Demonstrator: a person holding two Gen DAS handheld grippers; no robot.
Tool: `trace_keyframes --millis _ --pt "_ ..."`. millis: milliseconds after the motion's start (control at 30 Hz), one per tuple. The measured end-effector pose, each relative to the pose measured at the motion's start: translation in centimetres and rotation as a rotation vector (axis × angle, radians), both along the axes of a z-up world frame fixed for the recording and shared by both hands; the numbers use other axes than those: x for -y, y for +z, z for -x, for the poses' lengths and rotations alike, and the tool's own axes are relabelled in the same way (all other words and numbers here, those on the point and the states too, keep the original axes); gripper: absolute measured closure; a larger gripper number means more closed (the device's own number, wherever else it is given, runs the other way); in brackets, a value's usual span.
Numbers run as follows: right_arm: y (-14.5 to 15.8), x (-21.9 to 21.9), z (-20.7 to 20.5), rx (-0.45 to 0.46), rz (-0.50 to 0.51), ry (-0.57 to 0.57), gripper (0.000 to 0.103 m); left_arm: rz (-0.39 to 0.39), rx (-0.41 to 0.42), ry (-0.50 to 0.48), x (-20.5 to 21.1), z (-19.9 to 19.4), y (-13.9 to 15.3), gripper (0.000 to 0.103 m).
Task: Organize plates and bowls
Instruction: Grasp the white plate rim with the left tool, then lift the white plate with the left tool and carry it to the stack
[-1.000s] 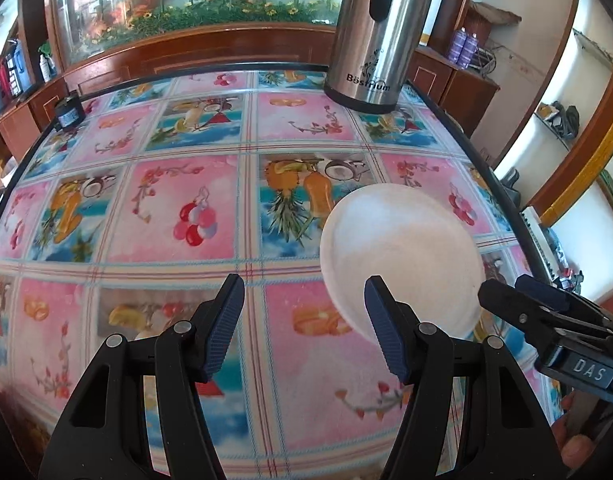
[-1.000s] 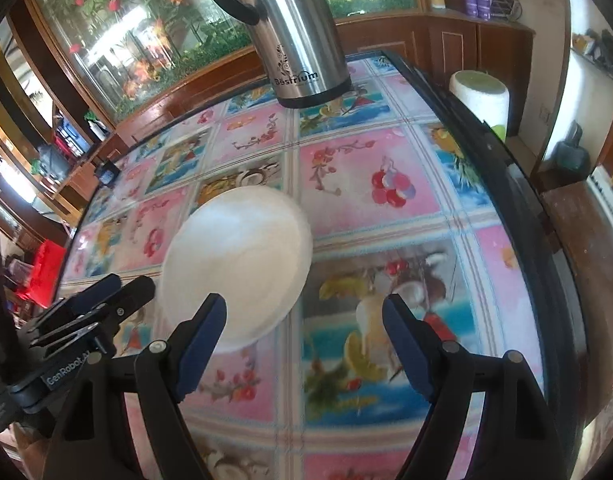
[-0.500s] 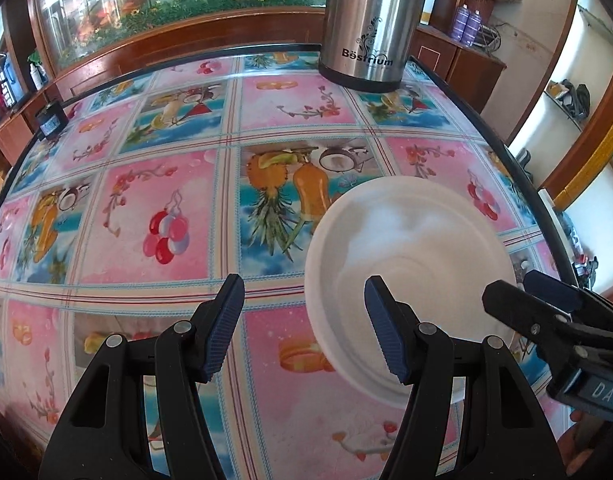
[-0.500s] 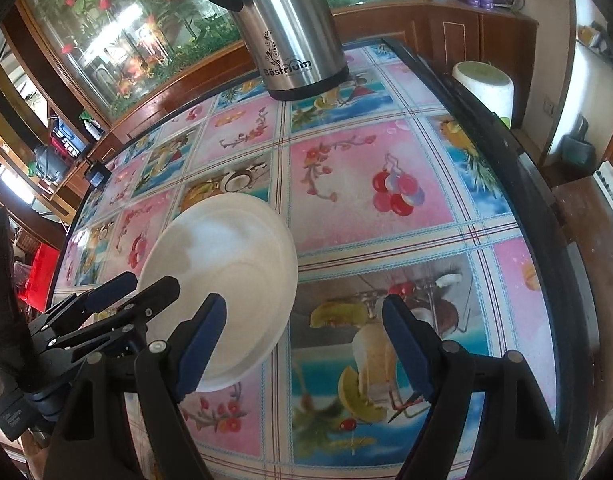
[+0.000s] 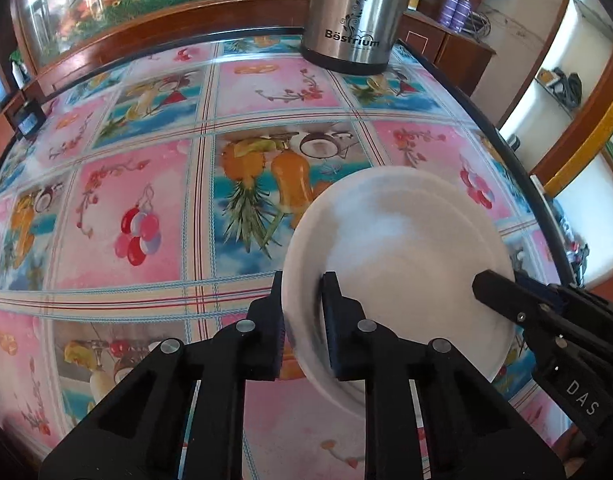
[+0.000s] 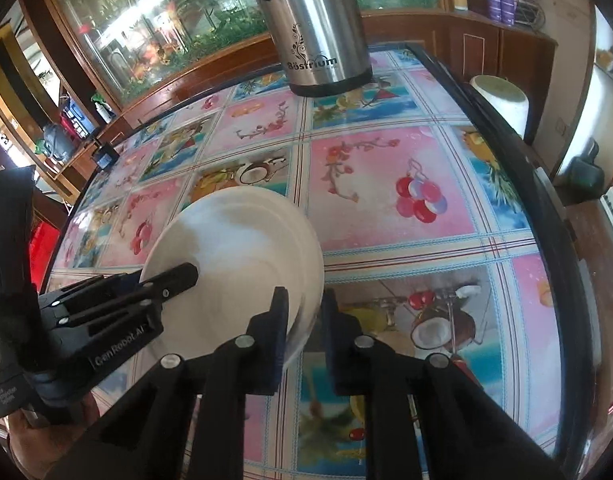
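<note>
The left gripper (image 5: 302, 304) is clamped on the left rim of the white plate (image 5: 402, 264); the right gripper (image 6: 304, 316) is clamped on the opposite rim. The plate sits between both, over the fruit-patterned bench (image 5: 146, 184), with a steel flask (image 5: 354, 12) well beyond it.

You're in a home, by the look of it, a living or dining room. Desk (image 5: 154, 184) wears a fruit-print oilcloth under glass. Steel thermos jug (image 5: 356, 12) at its far edge. Planted aquarium (image 6: 166, 24) in dark wood cabinetry behind; wall shelves (image 5: 562, 80) with household clutter alongside.
</note>
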State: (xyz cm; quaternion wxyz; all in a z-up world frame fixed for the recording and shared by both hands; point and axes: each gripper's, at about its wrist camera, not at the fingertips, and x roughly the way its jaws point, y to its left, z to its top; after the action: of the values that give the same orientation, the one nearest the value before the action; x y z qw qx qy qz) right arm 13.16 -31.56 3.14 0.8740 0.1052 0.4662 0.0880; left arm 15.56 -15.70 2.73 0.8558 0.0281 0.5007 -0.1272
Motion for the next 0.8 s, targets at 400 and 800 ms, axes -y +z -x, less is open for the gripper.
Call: trace_keyframes --millis 400,800 --pt "1.2 -1.3 2.5 0.019 -0.015 0.01 0.089 0.055 -0.018 0.008 -2.7 2.7 1.3 0.088" --pt "2.5 -6.9 6.2 0.038 -0.024 0.099 0.088 0.066 0.005 0.075 -9.5 8.8 2.9 0.088"
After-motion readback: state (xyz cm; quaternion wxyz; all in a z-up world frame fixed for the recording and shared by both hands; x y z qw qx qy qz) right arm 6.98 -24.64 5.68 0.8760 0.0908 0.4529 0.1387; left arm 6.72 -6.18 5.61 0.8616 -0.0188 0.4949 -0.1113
